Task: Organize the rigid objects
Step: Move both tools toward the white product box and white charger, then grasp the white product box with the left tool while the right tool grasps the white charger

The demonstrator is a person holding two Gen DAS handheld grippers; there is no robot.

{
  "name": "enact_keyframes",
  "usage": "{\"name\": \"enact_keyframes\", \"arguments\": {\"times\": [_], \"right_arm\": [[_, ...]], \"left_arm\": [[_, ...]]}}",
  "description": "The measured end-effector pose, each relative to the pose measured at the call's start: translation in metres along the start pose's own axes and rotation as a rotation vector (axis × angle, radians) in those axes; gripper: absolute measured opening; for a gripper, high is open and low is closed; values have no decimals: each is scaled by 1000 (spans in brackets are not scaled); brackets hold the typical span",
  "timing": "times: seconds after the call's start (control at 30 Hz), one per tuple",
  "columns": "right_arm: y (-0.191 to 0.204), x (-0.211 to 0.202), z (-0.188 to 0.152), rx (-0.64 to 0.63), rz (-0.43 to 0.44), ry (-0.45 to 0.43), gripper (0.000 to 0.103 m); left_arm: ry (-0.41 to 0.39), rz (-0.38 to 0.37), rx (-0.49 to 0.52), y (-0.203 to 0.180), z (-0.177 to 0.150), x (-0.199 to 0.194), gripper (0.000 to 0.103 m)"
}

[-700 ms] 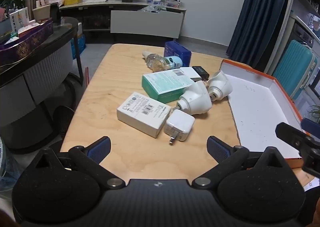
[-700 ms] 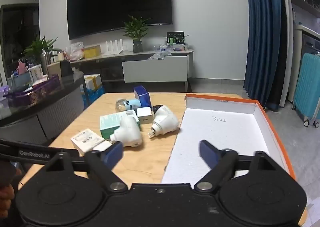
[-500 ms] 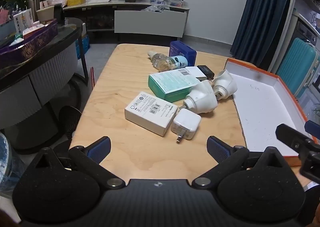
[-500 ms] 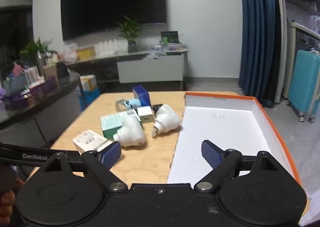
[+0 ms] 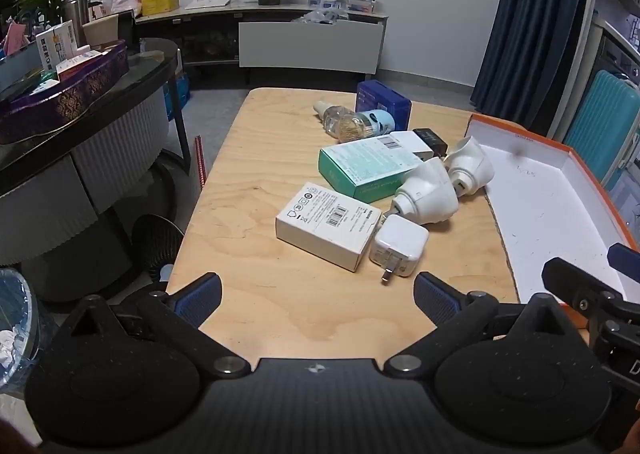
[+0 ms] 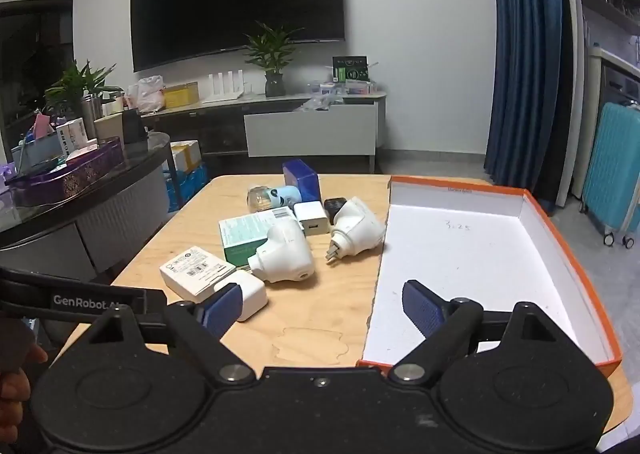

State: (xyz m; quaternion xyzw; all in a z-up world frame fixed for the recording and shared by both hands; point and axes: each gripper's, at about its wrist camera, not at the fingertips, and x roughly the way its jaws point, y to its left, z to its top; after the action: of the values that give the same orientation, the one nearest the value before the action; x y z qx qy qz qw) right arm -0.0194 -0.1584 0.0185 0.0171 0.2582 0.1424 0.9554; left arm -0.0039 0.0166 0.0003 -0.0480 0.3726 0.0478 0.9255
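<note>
On the wooden table (image 5: 256, 181) lie a white box (image 5: 326, 230), a white plug charger (image 5: 400, 248), two white cone-shaped adapters (image 5: 430, 193), a teal box (image 5: 364, 167), a small bottle (image 5: 352, 121) and a blue box (image 5: 384, 99). An orange-rimmed white tray (image 6: 552, 230) sits to the right. My left gripper (image 5: 318, 292) stands open above the near table edge, short of the charger. My right gripper (image 6: 322, 306) is open too, over the tray's near left corner, with the charger (image 6: 248, 294) just past its left finger.
A dark curved counter (image 5: 80, 101) with a purple box stands left of the table. A teal suitcase (image 6: 612, 169) and blue curtain are at the right. Beyond the table are a TV cabinet (image 6: 312, 125) and a plant.
Both views have shifted slightly: the left gripper has drifted so the objects sit further right in its view, and the right gripper has tilted a little. Nothing on the table moved.
</note>
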Motion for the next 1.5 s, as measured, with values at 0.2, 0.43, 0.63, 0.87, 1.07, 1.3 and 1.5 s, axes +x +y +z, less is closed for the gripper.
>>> {"name": "enact_keyframes", "arguments": {"times": [0.2,0.43,0.63,0.87,1.07,1.3,1.5], "right_arm": [[-1,2,0,8,-9,11,102],[-4,8,-1,36,-5,37,102],[-2,13,-4,19,7,50,102],[-1,20,-5,5,14,68,102],[3,26,-5,-16,15,77,102],[5,35,-6,-21,29,99,102],[5,40,-5,-25,28,109,102]], "left_arm": [[7,0,8,-1,1,5,103],[22,-2,17,-1,1,13,103],[42,0,18,-1,2,21,103],[57,-8,23,-1,5,33,103],[71,-6,13,4,10,44,103],[86,-2,31,13,18,60,103],[96,-14,89,14,25,81,103]]}}
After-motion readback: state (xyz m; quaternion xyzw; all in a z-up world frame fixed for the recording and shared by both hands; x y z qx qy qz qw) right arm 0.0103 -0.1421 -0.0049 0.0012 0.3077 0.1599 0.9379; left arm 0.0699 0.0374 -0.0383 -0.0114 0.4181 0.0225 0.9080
